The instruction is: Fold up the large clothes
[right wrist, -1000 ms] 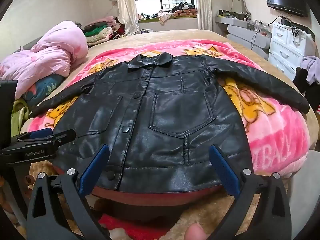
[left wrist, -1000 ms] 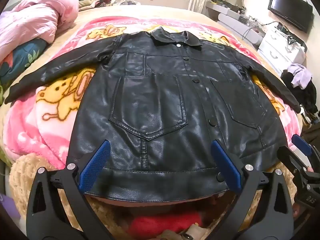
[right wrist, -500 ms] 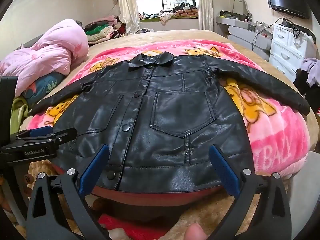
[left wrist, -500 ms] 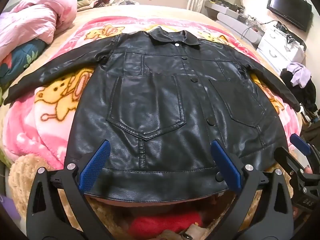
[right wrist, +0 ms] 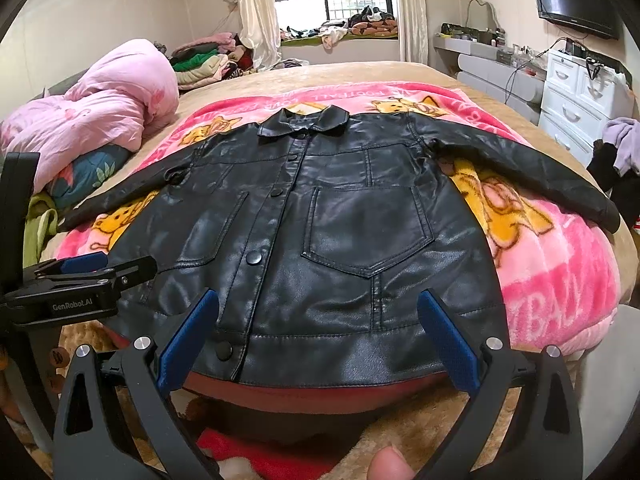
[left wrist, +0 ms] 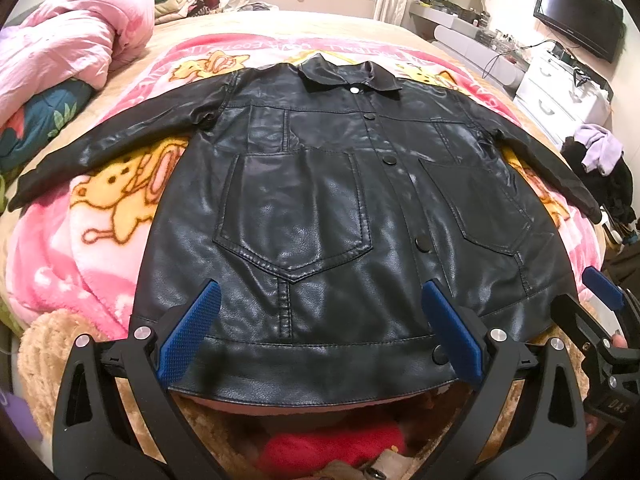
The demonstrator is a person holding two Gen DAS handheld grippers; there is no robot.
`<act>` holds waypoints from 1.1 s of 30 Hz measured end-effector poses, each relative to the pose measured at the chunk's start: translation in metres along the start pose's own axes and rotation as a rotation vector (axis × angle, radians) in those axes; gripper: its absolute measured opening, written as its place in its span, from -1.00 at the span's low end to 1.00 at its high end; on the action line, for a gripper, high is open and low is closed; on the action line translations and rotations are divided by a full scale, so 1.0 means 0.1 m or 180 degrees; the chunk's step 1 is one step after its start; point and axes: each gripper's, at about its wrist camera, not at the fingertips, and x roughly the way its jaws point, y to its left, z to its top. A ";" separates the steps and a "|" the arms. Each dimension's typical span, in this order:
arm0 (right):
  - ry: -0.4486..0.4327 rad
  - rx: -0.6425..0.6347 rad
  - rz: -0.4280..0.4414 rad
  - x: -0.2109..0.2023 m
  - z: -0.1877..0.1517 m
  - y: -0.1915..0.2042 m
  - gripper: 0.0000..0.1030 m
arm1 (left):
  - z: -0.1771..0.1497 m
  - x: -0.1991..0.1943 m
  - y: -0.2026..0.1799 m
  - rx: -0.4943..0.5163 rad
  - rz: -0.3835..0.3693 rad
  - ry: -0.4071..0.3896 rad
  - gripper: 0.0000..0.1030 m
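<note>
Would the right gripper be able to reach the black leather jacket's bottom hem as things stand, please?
Probably yes: the right gripper is open just before the black leather jacket's bottom hem, with nothing lying between them.

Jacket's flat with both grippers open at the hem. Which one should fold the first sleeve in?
Either, weakly left: the left gripper hovers open over the black jacket hem, on the side of the nearer-looking sleeve. The right gripper mirrors it.

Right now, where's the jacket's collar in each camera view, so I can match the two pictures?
Left wrist: the collar sits upper centre, slightly right of the middle.
Right wrist: the collar sits upper centre, slightly left of the middle.
Shared landmark: the pink cartoon blanket under the jacket.
</note>
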 end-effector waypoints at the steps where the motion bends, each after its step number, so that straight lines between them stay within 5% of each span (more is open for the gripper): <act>1: 0.0000 -0.0001 0.0001 0.00 0.00 0.00 0.92 | 0.00 0.00 0.00 -0.0001 -0.0004 -0.0002 0.82; 33: -0.0010 -0.0014 -0.0012 0.00 0.01 0.02 0.92 | 0.05 0.03 0.00 0.0032 -0.0021 0.0011 0.82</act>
